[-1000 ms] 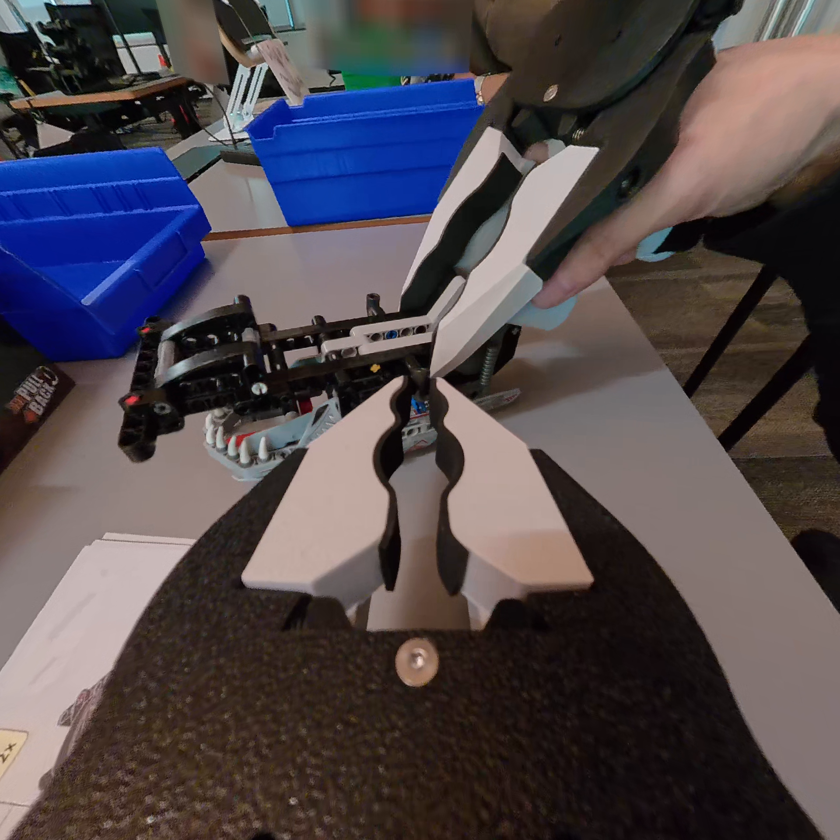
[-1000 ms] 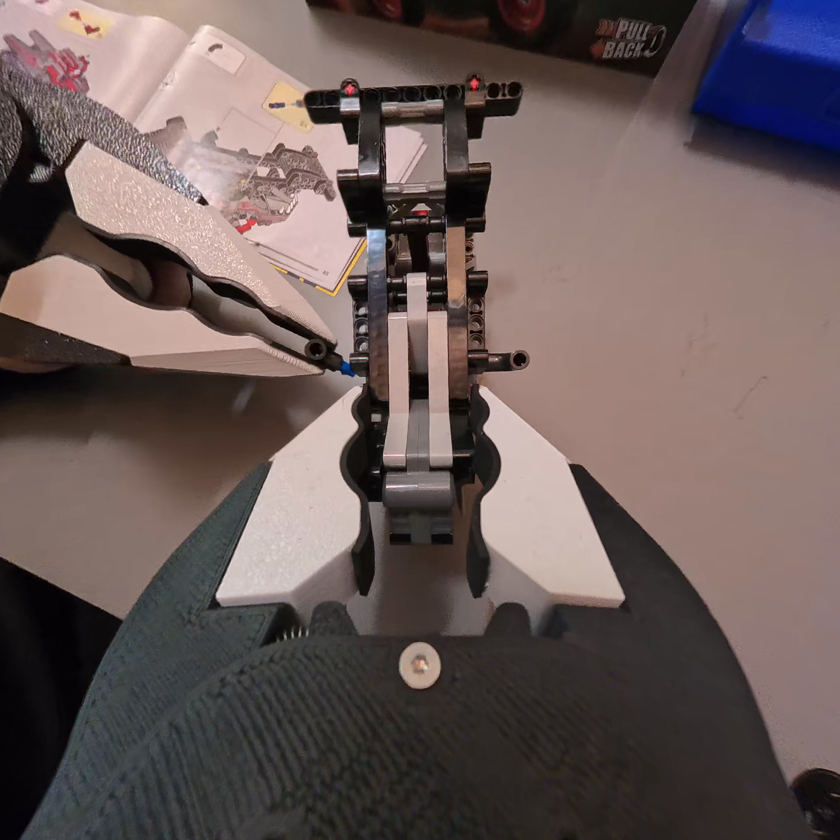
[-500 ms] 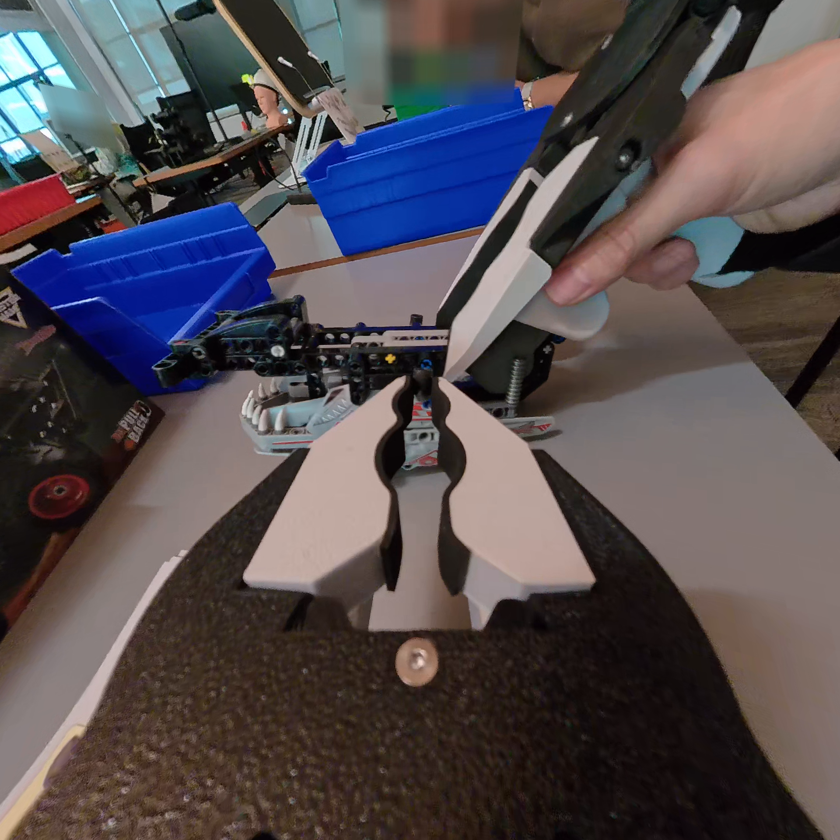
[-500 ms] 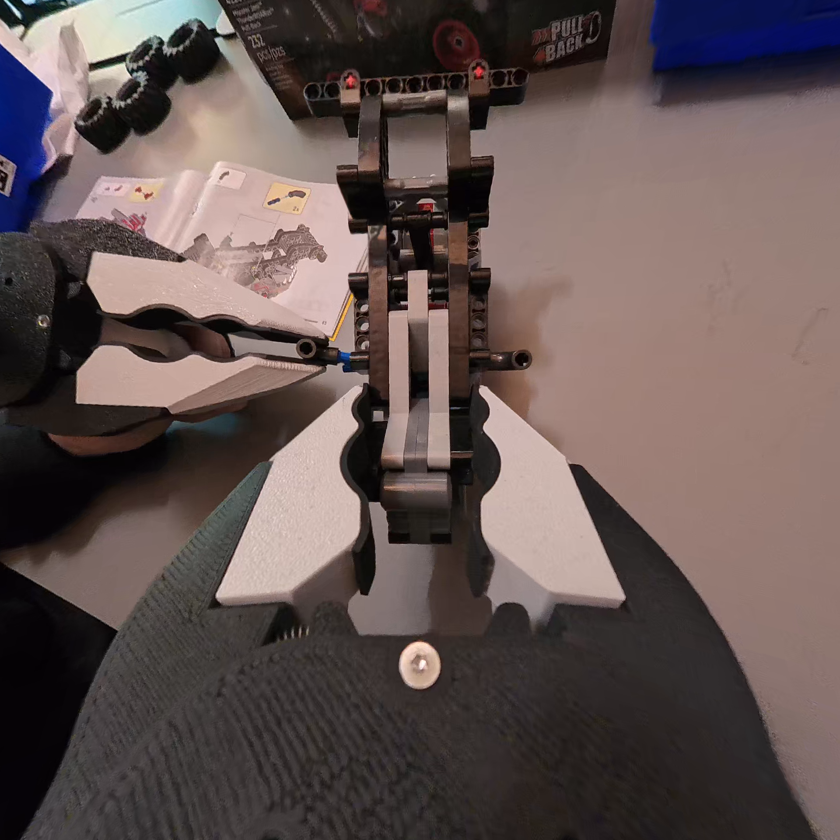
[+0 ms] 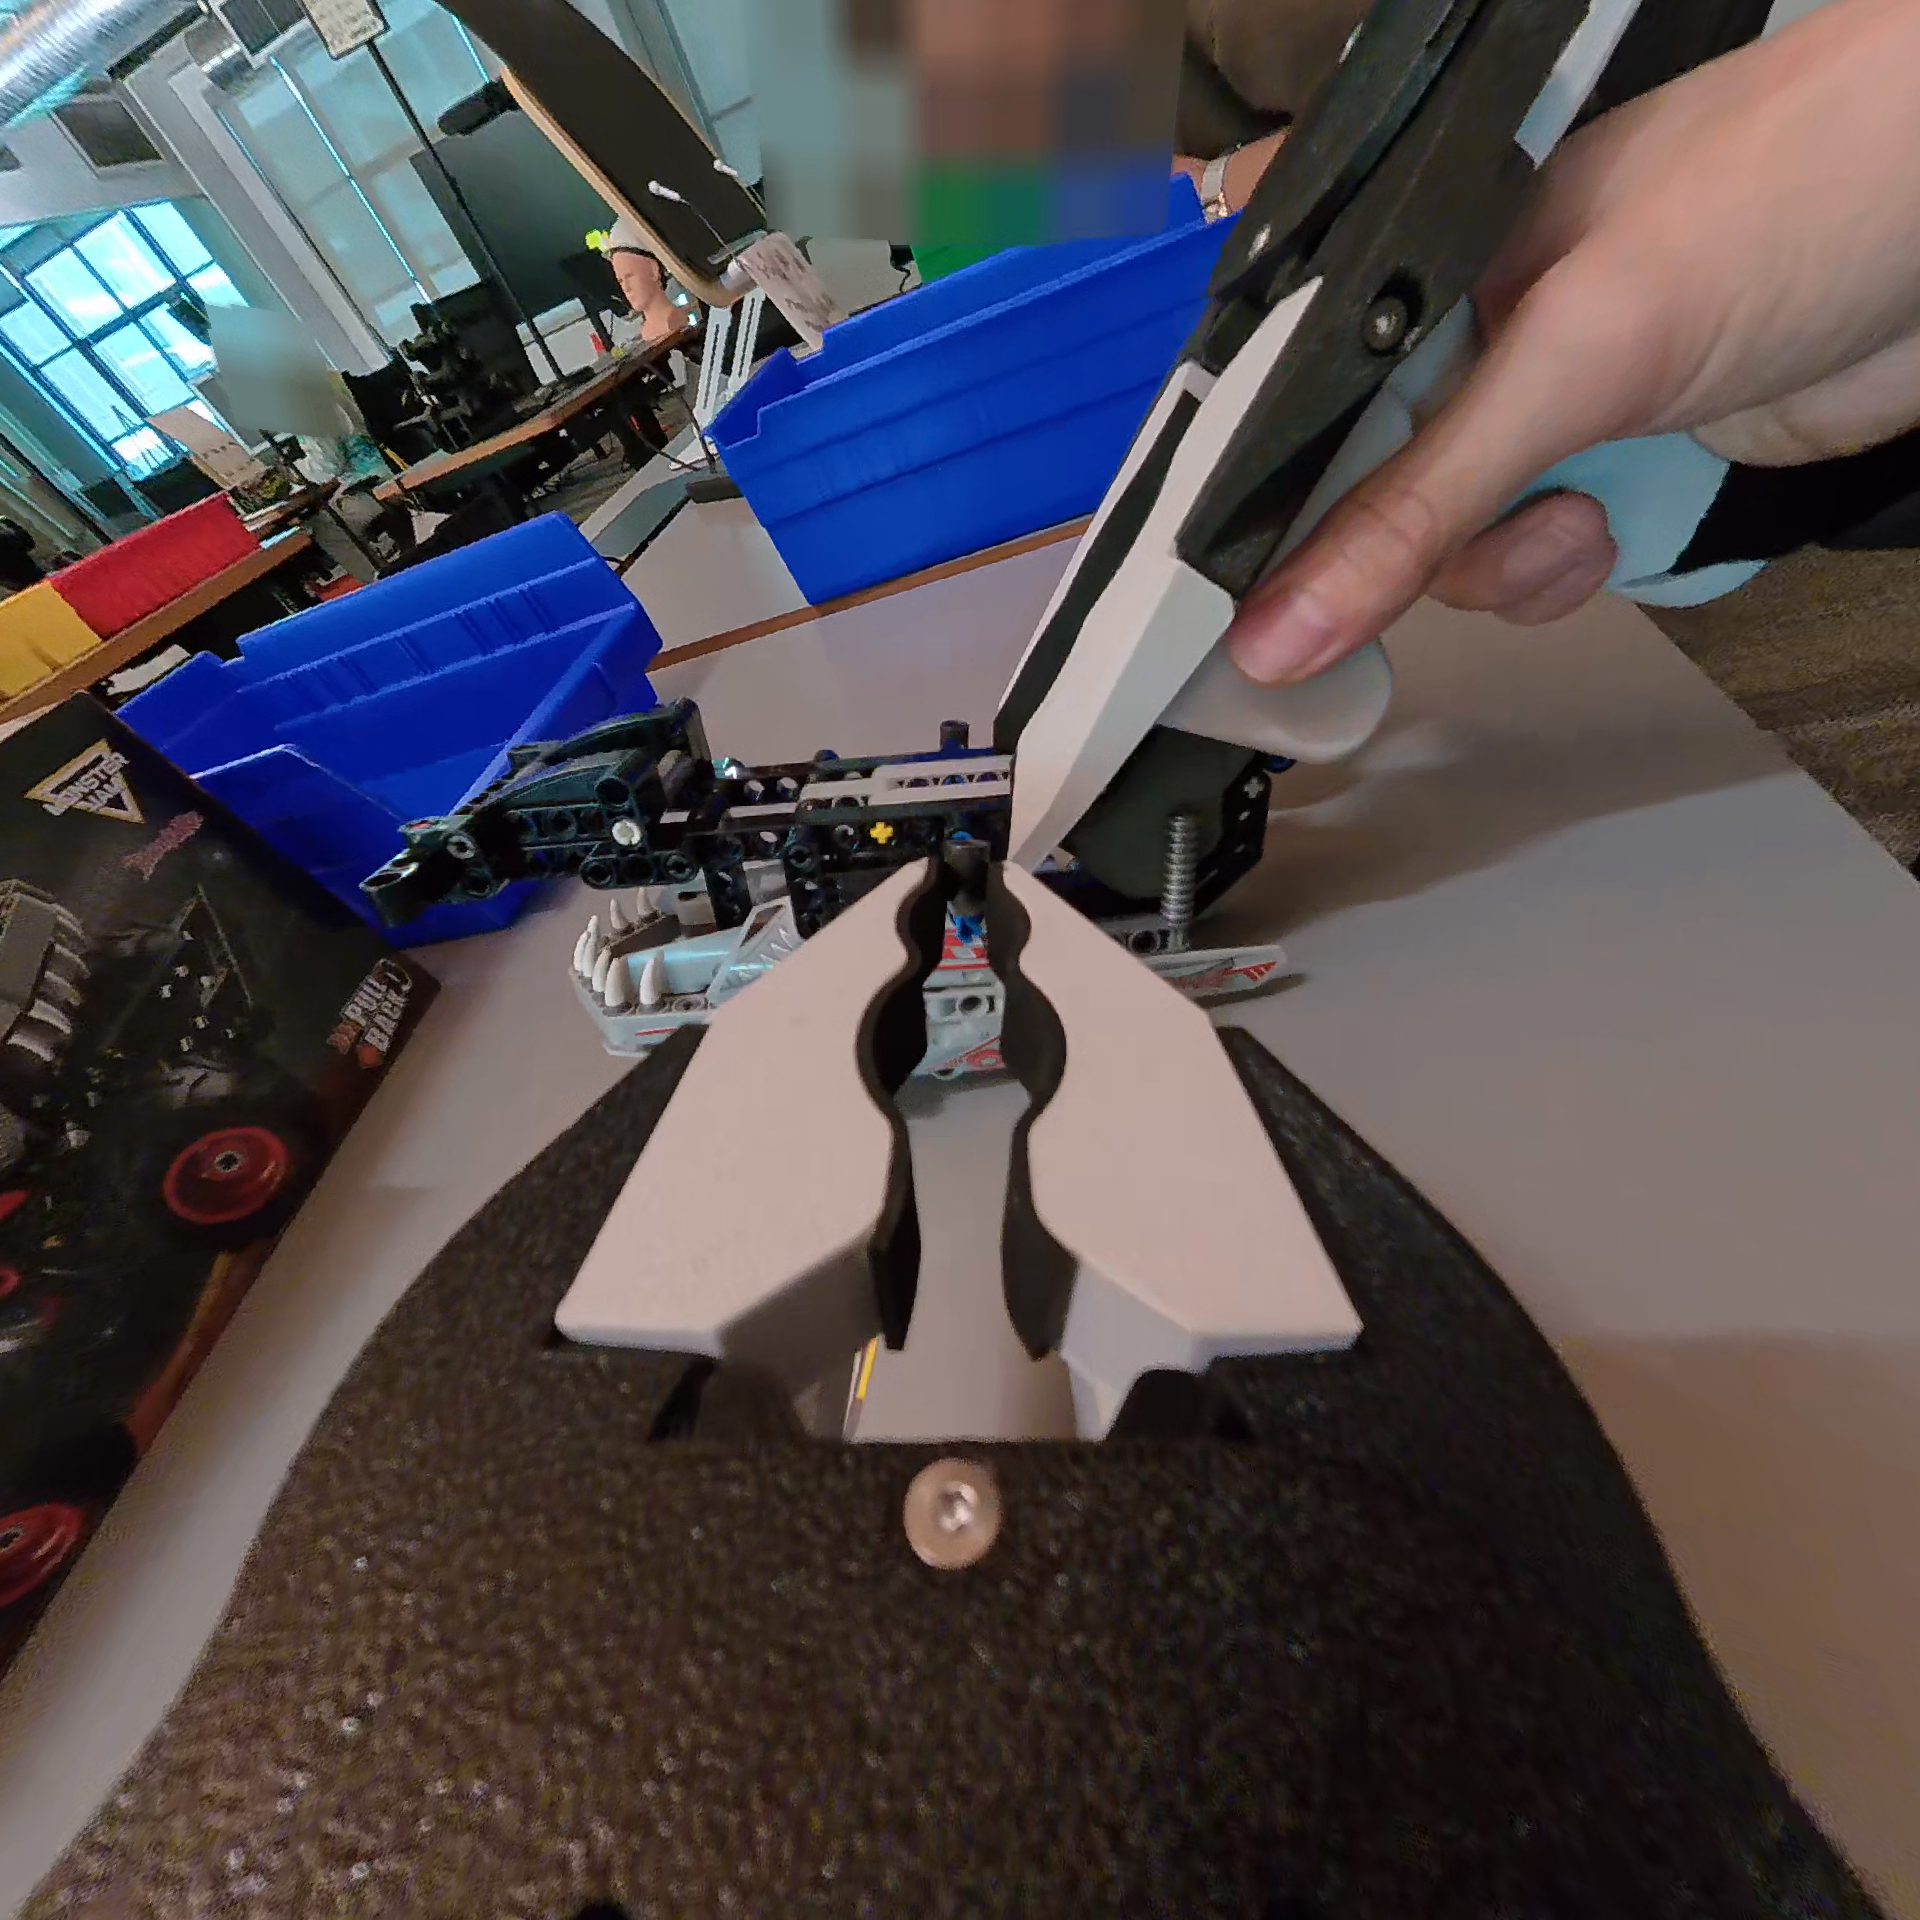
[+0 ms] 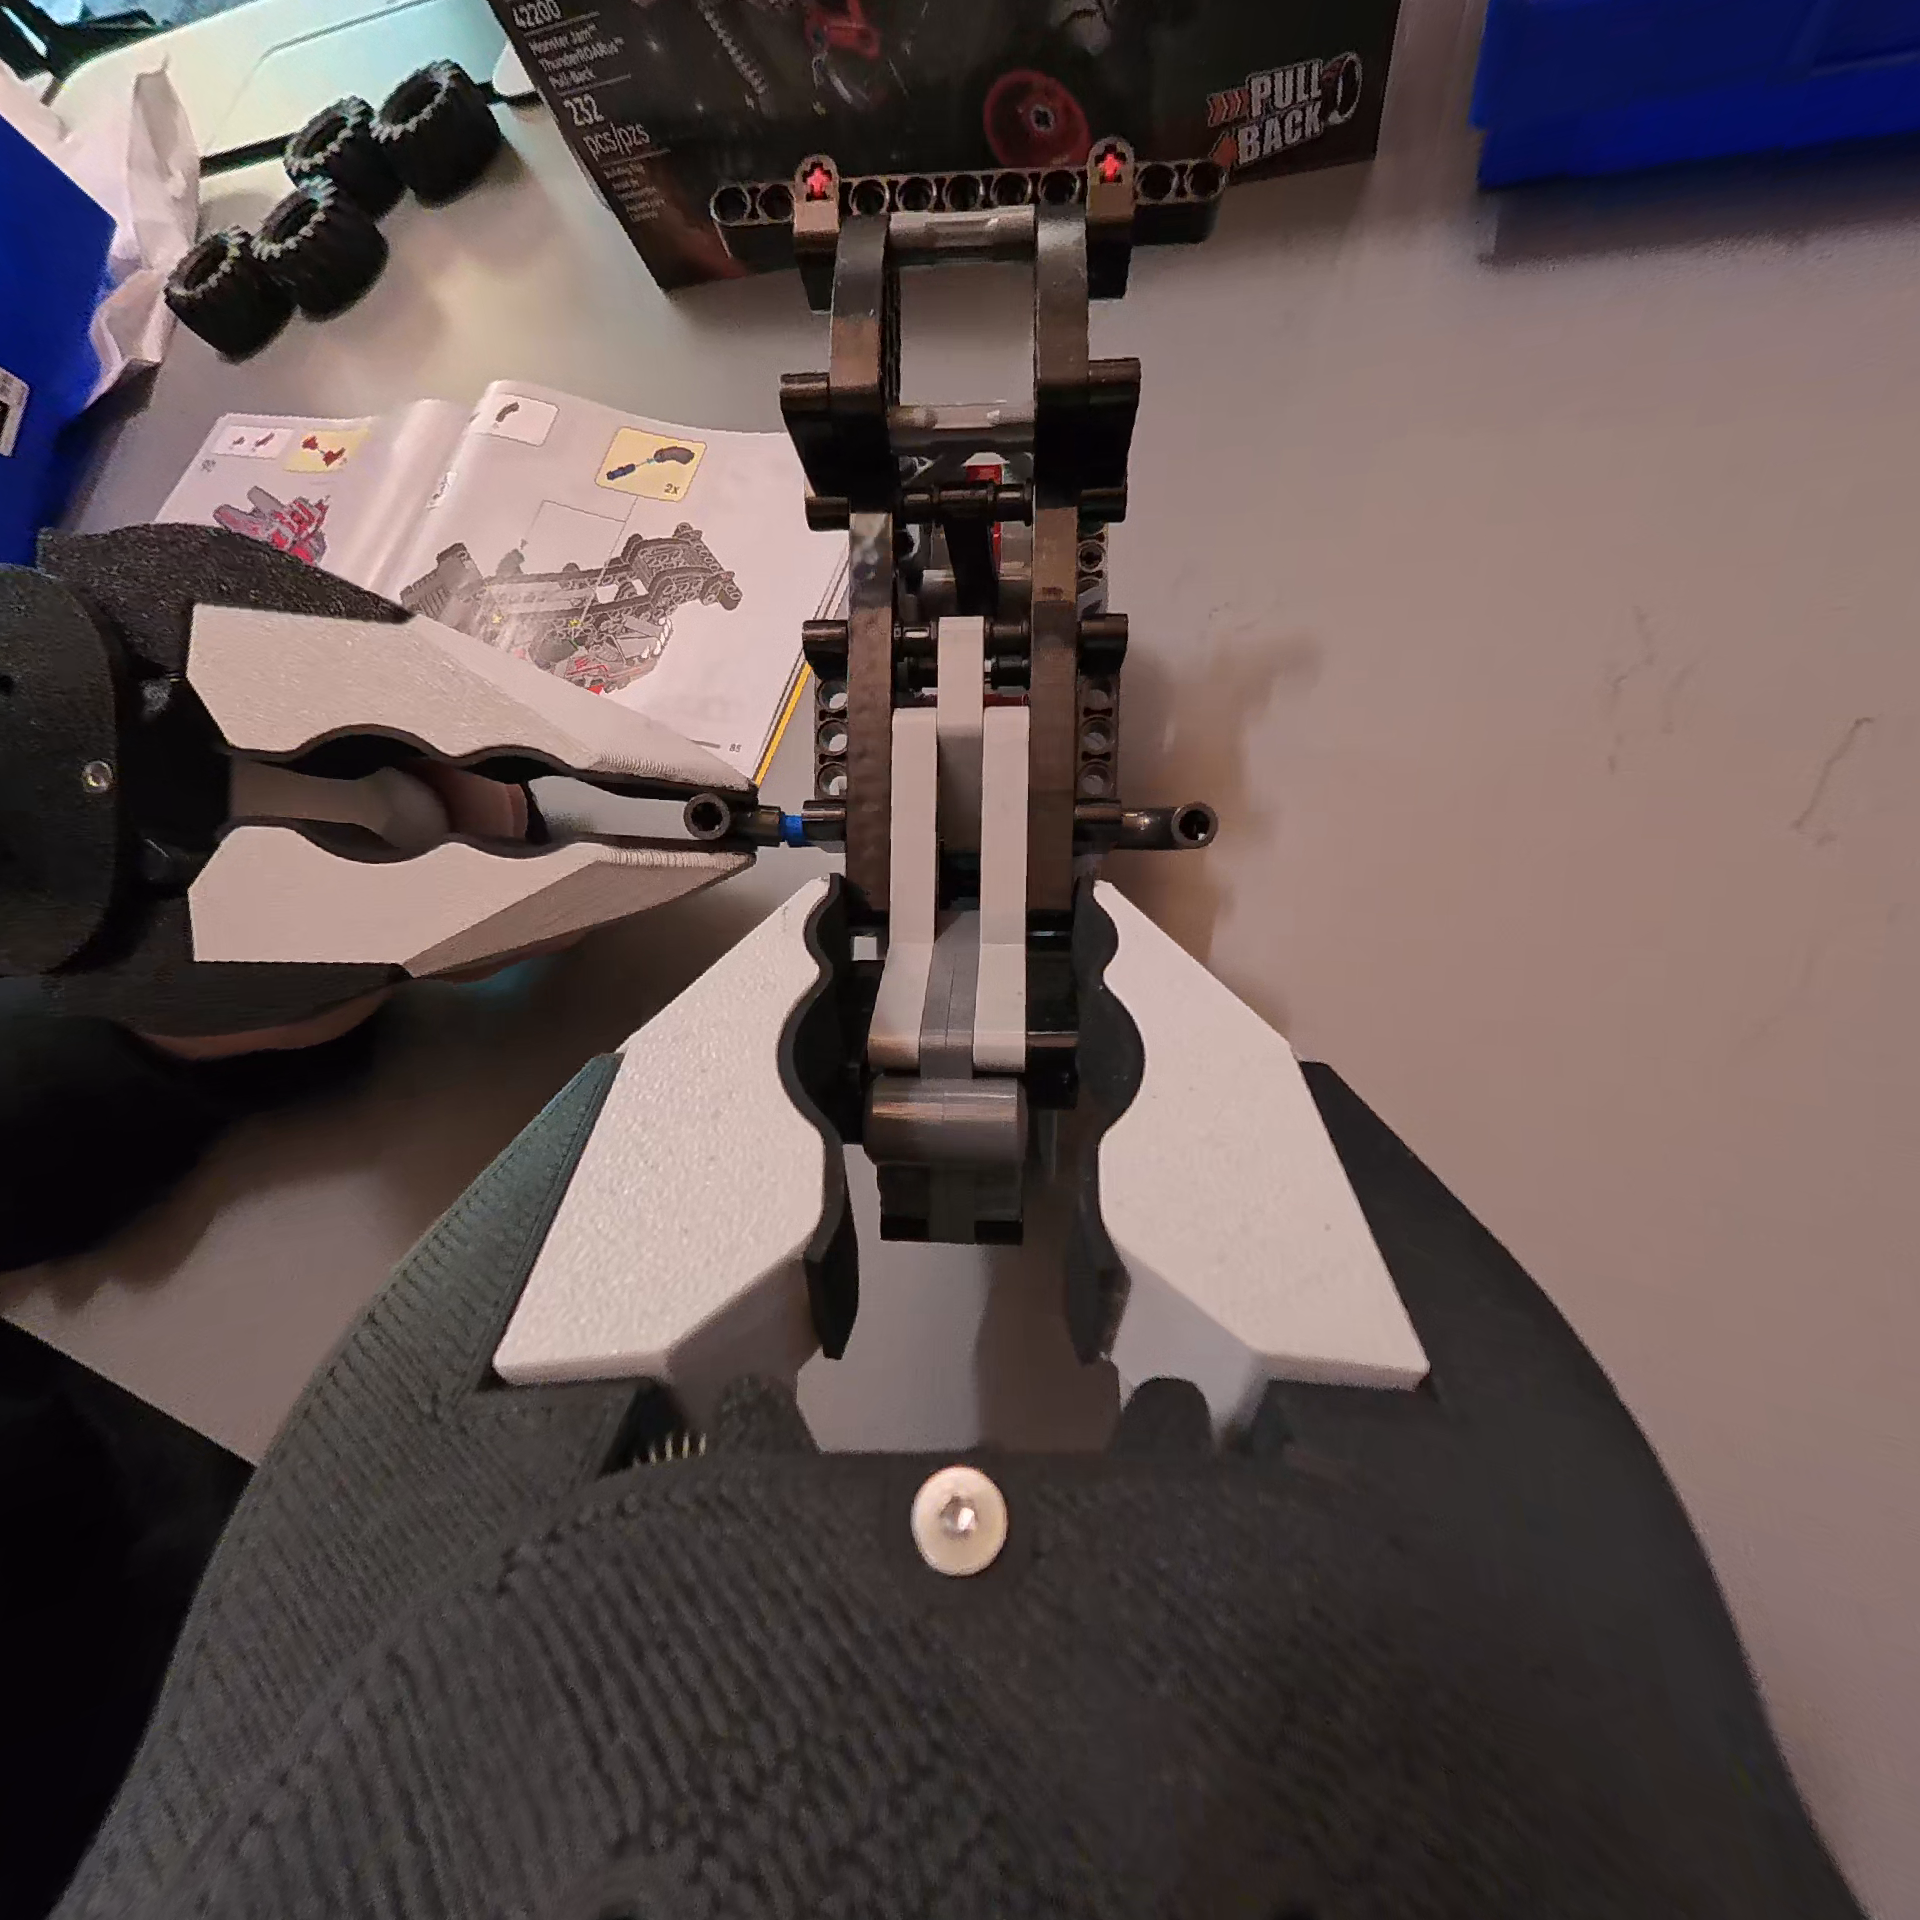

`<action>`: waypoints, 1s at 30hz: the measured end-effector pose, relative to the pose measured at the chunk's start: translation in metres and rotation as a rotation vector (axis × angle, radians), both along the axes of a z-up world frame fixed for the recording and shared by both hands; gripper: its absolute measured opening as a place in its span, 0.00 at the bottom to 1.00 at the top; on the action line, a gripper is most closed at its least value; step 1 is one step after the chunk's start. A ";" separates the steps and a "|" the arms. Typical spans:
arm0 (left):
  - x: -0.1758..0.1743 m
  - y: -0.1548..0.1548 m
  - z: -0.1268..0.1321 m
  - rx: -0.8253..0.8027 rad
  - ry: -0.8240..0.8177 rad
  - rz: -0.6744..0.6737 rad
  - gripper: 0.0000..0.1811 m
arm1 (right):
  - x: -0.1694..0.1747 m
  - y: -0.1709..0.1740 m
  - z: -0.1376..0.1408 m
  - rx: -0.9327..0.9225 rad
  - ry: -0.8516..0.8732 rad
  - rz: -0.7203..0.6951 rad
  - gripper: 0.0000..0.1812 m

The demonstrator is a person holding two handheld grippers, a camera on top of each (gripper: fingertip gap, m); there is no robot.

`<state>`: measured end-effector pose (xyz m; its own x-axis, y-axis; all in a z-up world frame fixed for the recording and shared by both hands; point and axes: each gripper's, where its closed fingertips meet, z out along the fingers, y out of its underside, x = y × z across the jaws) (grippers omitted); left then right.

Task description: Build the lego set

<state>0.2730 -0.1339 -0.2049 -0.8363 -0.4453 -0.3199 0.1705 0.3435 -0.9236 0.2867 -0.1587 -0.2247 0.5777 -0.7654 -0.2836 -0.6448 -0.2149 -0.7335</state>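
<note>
The right tool (image 6: 961,997) is clamping one lego model (image 6: 961,582) on the worktop (image 6: 1507,727); the left tool (image 6: 743,826) is pinching one black connector piece (image 6: 722,816) at its side. Four black tyres (image 6: 322,203) are lying beside one box (image 6: 966,73) and one open booklet (image 6: 499,520).

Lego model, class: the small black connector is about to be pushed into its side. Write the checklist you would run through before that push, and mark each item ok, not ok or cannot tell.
1. Right gripper clamped on the lego model: ok, jaws shut on its rear end.
2. Left gripper holding the black connector: ok, pinched at the tips.
3. Blue pin meets the model's side: ok, at the left beam.
4. Pin fully seated: not ok, blue part still shows.
5. Matching connector on the opposite side fitted: ok.
6. Instruction booklet open to this step: cannot tell.
</note>
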 end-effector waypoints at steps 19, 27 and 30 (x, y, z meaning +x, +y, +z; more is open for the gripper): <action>0.000 0.006 -0.008 0.073 -0.034 0.013 0.03 | -0.001 0.002 -0.001 -0.049 -0.022 0.003 0.23; 0.002 0.006 -0.008 0.052 0.028 0.036 0.03 | 0.000 0.002 -0.001 -0.061 -0.032 0.003 0.24; 0.002 0.005 -0.007 0.025 0.062 0.043 0.03 | 0.001 0.002 -0.001 -0.076 -0.041 -0.002 0.24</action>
